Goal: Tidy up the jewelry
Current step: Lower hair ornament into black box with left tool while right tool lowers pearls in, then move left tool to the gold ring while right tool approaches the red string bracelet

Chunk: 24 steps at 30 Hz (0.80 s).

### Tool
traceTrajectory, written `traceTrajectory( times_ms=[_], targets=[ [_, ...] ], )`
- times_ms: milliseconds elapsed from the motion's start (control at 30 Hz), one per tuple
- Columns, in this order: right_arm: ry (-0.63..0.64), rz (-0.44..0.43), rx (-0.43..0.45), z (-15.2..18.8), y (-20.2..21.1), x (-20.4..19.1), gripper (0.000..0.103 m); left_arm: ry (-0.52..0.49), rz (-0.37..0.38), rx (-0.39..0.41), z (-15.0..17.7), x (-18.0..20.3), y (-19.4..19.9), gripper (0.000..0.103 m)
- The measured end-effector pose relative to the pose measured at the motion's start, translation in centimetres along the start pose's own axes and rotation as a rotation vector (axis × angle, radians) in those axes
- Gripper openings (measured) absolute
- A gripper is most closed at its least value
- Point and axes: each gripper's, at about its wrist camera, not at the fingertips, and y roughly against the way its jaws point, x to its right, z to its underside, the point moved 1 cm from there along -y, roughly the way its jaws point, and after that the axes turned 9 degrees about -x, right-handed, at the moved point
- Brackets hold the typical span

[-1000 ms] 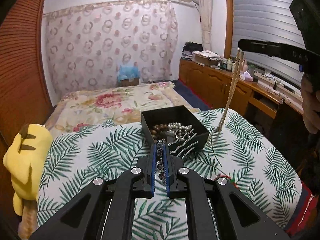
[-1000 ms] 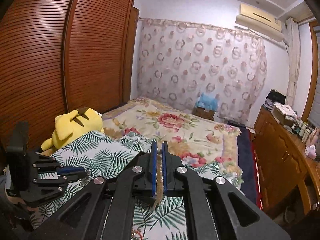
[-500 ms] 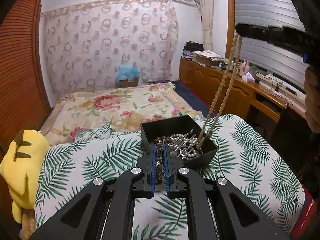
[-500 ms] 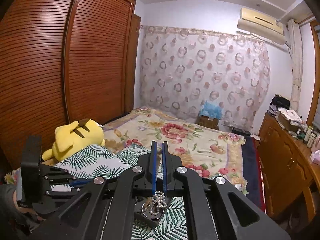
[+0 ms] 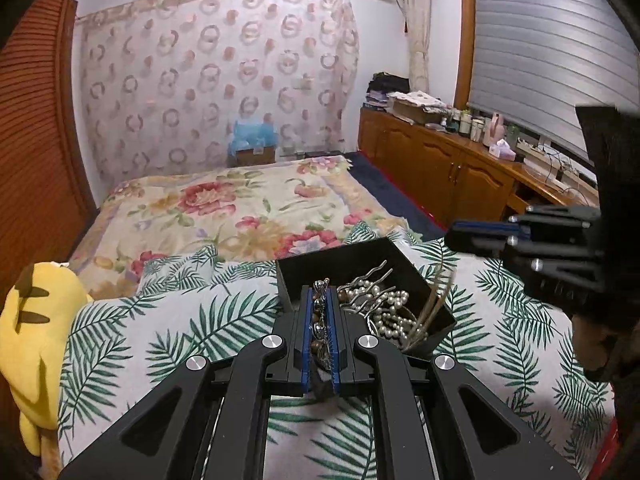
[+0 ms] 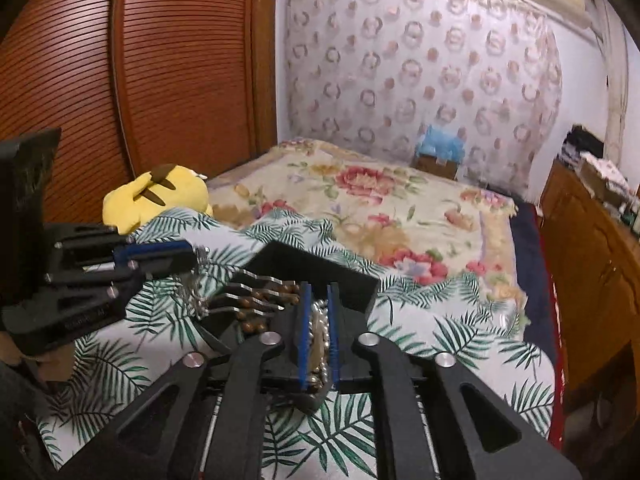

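Observation:
A black open box [image 5: 348, 258] sits on the palm-leaf cloth [image 5: 160, 332]. It holds a pearl necklace [image 5: 384, 312], silver wavy hairpins [image 5: 372, 276] and brown beads. My left gripper [image 5: 320, 308] is shut on a silver chain [image 5: 319, 320] just above the box's near left side. My right gripper [image 6: 318, 312] is low over the box [image 6: 316, 264], jaws slightly apart, with a beige bead necklace [image 6: 318, 332] between them. The same necklace shows blurred, dropping into the box's right side, in the left wrist view [image 5: 434, 308].
A yellow plush toy [image 5: 36, 320] lies at the left edge of the cloth. A floral bedspread [image 5: 240, 208] stretches behind the box. A wooden cabinet [image 5: 452, 164] with clutter runs along the right wall. A slatted wooden wardrobe [image 6: 140, 100] stands on the left.
My right gripper has come down from high above to the level of the box, lowering the beige necklace into it. My left gripper has moved closer over the box, still holding the chain.

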Motion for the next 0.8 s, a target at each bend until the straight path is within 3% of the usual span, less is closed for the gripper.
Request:
traceTrajectory(
  times_ms=[33, 67, 800],
  targets=[
    [-0.008, 0.0, 0.0, 0.2, -0.1, 0.3, 0.027, 0.0, 0.001, -0.004, -0.1, 0.0, -0.3, 0.006],
    [-0.016, -0.003, 0.002, 0.4, -0.3, 0.6, 0.027, 0.0, 0.003, -0.007, -0.3, 0.1, -0.5, 0.006],
    [-0.046, -0.019, -0.048, 5.0, -1.2, 1.5, 0.027, -0.005, 0.053, -0.109, -1.5, 1.3, -5.7, 0.006]
  ],
)
